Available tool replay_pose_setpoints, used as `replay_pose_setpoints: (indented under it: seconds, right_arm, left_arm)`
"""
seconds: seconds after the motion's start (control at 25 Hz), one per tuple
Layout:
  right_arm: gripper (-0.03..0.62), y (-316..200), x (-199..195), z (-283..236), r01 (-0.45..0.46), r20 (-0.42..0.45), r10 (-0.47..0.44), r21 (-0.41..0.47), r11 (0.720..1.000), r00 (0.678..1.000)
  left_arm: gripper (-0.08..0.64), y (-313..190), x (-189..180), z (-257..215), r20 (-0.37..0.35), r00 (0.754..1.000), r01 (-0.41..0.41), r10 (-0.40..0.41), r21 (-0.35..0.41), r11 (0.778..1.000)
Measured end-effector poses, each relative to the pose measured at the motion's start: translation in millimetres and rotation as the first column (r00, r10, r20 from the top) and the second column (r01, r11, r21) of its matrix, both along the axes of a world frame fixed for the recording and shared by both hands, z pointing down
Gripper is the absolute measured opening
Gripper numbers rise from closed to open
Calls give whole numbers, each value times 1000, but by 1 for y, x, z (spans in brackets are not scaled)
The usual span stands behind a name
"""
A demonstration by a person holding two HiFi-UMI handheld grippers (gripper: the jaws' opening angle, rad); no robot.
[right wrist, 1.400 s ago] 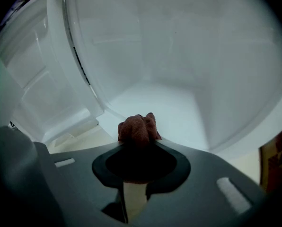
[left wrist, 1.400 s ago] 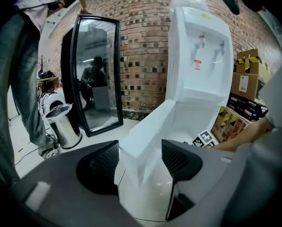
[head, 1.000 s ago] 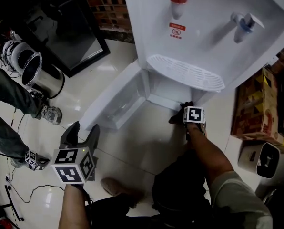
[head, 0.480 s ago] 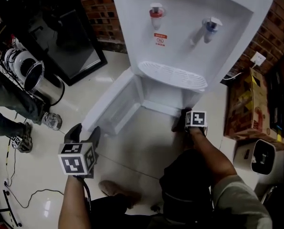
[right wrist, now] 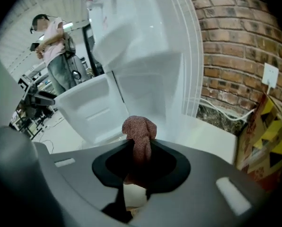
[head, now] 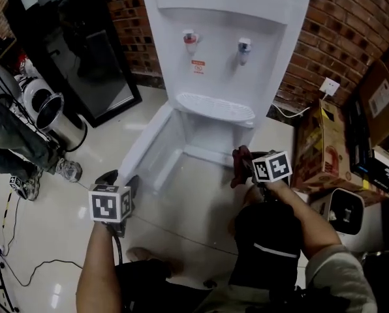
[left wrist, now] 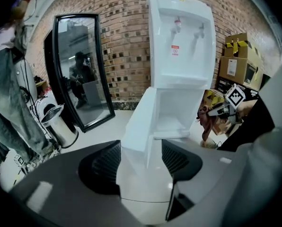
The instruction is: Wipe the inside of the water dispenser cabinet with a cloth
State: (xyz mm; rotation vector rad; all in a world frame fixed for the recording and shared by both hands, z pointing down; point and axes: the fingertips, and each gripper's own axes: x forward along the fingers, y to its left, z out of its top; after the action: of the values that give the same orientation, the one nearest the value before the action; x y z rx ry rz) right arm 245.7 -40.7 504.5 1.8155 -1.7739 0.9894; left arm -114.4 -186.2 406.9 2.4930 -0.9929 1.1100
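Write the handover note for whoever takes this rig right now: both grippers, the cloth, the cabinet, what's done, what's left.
Left gripper: open and empty, held low in front of the cabinet door.
Right gripper: shut on the reddish cloth, which bunches up above the jaws.
Water dispenser: stands against the brick wall. Its lower cabinet is open, with the door swung out to the left in the head view.
Done: door open, cloth gripped.
Left: the cloth is outside the cabinet, by its right front edge. Take it in and wipe the inside. Whether any wiping has been done can't be told.
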Motion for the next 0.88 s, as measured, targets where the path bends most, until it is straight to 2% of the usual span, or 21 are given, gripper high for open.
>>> replay_pose_setpoints:
  seconds: [0.16,0.28,0.36,0.6,0.76,0.88]
  right_arm:
    - [95,24,-1,-51,122,-37,-120,53,991,992]
    - [95,44,14,-87,141,-56,-137,82,987,989]
    - [97,53,18,-114,149,-67,-142,112,983,988]
    - [97,67,-3,-178,215,-129,-194,176,961,973]
    - [98,66,-14,-203,198,-161,-165,211,957,973]
    - [100,71,-8,-219,142,-175,-98,257,956,980]
  left_arm:
    - [268,25,20,3,24,997,-69,70,-52,996]
    - [245,43,35,7,62,987,-144,148,-71,987]
    - [228,56,46,10,60,979,-190,197,-99,977]
    - [225,92,84,15,85,945,-304,316,-133,943]
    - [213,108,101,13,65,920,-374,387,-147,915]
    - [170,128,135,12,23,888,-451,460,-164,877]
